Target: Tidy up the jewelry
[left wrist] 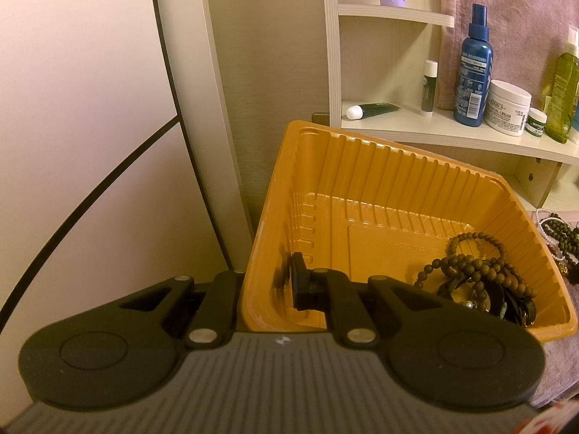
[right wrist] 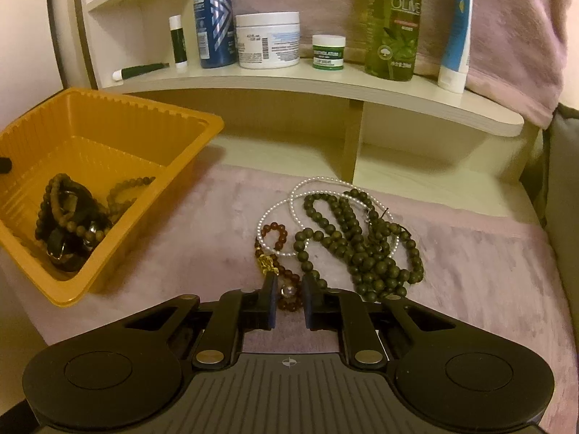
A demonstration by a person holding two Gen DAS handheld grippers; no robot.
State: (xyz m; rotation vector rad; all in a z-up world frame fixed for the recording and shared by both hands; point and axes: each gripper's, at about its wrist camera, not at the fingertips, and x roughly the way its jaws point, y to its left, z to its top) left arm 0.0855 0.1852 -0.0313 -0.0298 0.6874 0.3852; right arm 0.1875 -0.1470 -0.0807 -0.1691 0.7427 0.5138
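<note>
One dark red bead bracelet [right wrist: 286, 289] lies at lower centre of the right wrist view, seemingly between the right gripper's [right wrist: 289, 303] spread jaws, while the left gripper [left wrist: 267, 289] pinches the orange tray's [left wrist: 362, 152] near-left wall.

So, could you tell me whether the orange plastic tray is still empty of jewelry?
No, the orange plastic tray already holds a tangle of brown wooden bead bracelets in its near corner.
</note>
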